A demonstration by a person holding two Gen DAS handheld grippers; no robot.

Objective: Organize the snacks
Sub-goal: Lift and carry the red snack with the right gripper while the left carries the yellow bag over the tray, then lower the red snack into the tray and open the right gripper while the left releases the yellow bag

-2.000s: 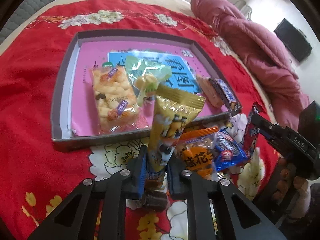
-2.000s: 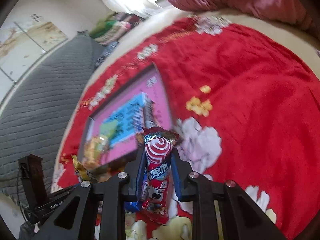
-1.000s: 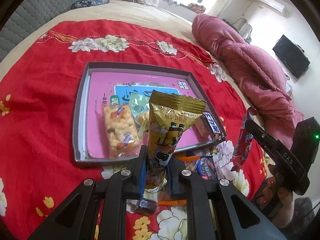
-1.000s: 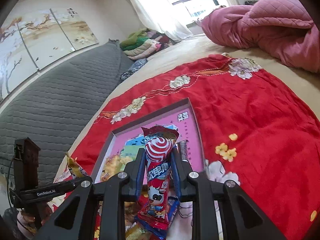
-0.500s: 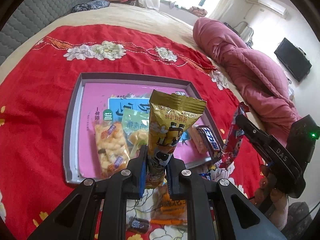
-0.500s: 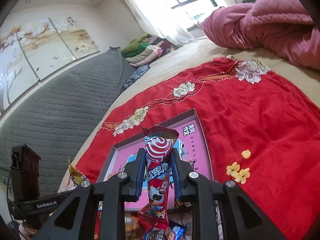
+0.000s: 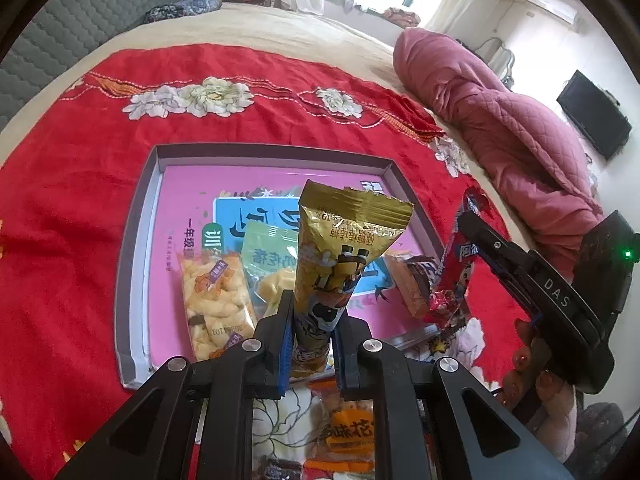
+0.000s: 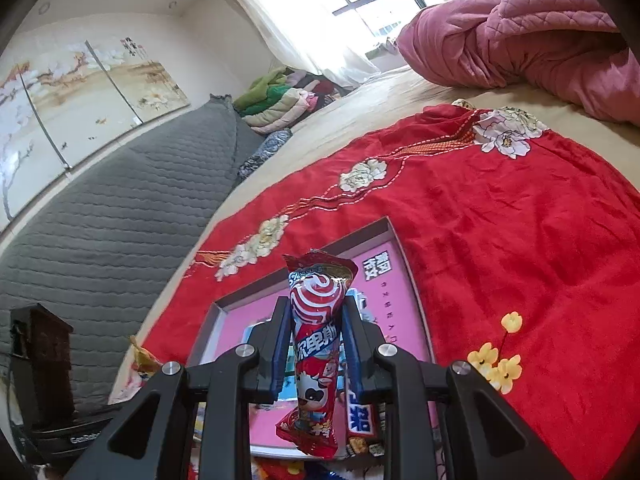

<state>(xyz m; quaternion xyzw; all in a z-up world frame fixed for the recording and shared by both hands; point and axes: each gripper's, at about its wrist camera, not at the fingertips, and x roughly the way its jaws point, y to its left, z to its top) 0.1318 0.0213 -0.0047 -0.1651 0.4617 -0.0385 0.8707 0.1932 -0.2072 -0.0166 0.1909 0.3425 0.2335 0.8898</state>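
The left tongs (image 7: 309,334) are closed on a yellow snack packet (image 7: 340,256), which stands upright between the blue pads with its gold crimped top pointing away from the camera. The packet hangs over the near edge of a shallow grey tray (image 7: 136,216) with a pink bottom, which rests on a red flowered cloth (image 7: 72,184) spread over the bed.

Inside the tray lie a clear bag of puffed snacks (image 7: 214,300) near the left side, a pale green packet (image 7: 268,256) just beside it, and a brown wafer bar (image 7: 408,284) with a dark wrapper touching it toward the right wall. On the cloth in front of the tray, under the left tongs, lies an orange packet (image 7: 348,432).

The right tongs (image 8: 316,344) grip a red lollipop packet (image 8: 318,344) with a white swirl and a cartoon cow, held upright, its lower end dangling below the pads. From the left wrist view the same red packet (image 7: 456,264) hangs over the right wall of the tray, and the person's hand (image 7: 536,368) shows beneath the right device. From the right wrist view, the tray (image 8: 412,292) lies directly beyond the tongs, with a blue-and-white wrapped bar (image 8: 360,416) at its near edge.

A rumpled pink quilt (image 7: 500,120) lies on the bed beyond the cloth.
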